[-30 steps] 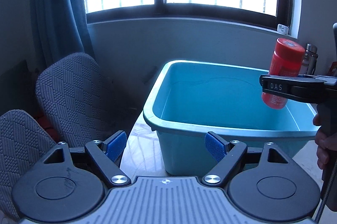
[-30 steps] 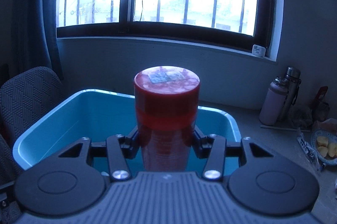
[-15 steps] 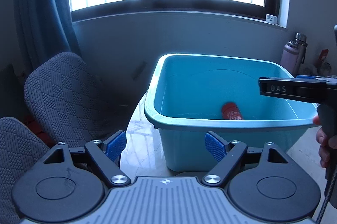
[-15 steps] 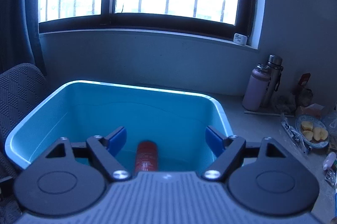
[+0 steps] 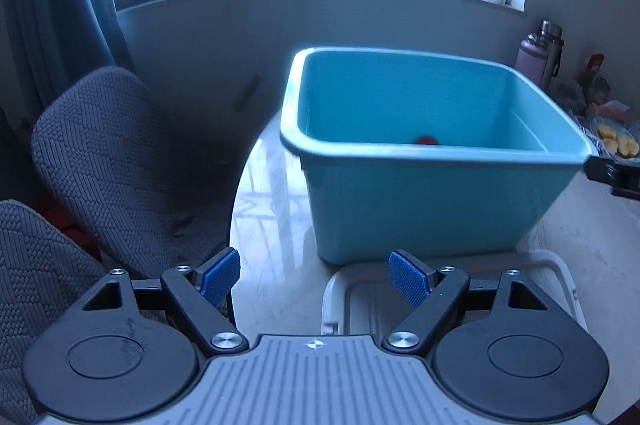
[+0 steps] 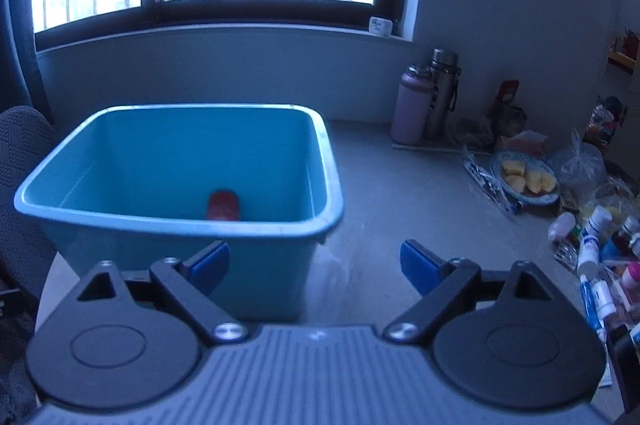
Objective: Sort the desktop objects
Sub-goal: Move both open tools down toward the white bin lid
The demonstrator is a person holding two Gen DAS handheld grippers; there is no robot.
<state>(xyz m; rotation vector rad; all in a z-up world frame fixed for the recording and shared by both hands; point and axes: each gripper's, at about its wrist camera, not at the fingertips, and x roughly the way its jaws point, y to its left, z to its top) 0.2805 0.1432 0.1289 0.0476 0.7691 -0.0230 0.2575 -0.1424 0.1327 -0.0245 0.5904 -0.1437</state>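
Red bottle (image 6: 223, 205) lies in the blue tub (image 6: 256, 225), both hand-held grippers gaping empty (next small tubes (image 6: 592, 237) look light, slippery: pinch mid-body).

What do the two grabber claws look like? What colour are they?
The left gripper and right gripper match: black jointed arms with silver screws, round black discs at each side, a ribbed grey body between them, and bright blue textured pads on the fingertips. No cables or sleeves show.
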